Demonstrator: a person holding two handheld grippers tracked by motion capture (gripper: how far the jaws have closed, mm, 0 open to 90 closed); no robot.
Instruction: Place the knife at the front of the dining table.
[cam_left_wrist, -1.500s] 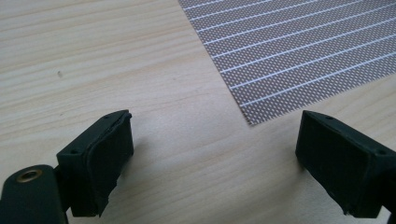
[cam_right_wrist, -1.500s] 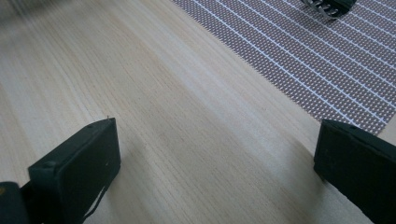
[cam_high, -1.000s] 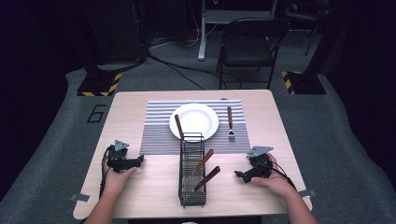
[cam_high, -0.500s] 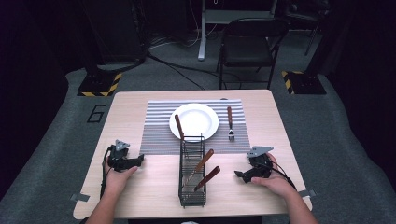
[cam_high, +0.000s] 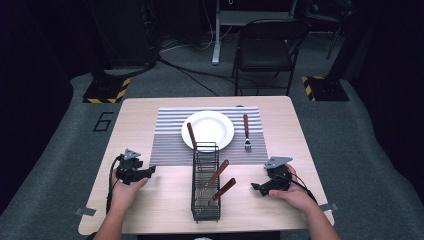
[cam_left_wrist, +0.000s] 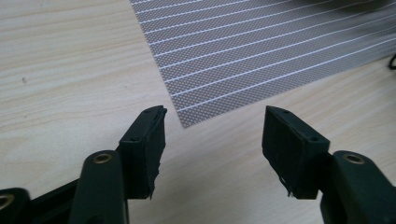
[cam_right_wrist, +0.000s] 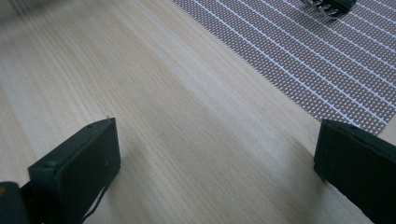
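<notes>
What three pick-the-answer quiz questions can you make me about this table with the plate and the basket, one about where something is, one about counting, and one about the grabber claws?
1. Where does the fork lie?
A. on the striped mat, right of the plate
B. inside the wire basket
C. on the floor

2. How many wooden-handled pieces lean in the wire basket?
A. none
B. two
C. five

3. How do the left gripper jaws stand?
A. clamped on the fork
C. clamped on the plate
B. apart, with nothing between them

Answers:
1 A: the high view shows the fork flat on the mat beside the plate.
2 B: two brown handles stick up from the basket.
3 B: the left gripper view shows bare table between its jaws, which have just been closing.
</notes>
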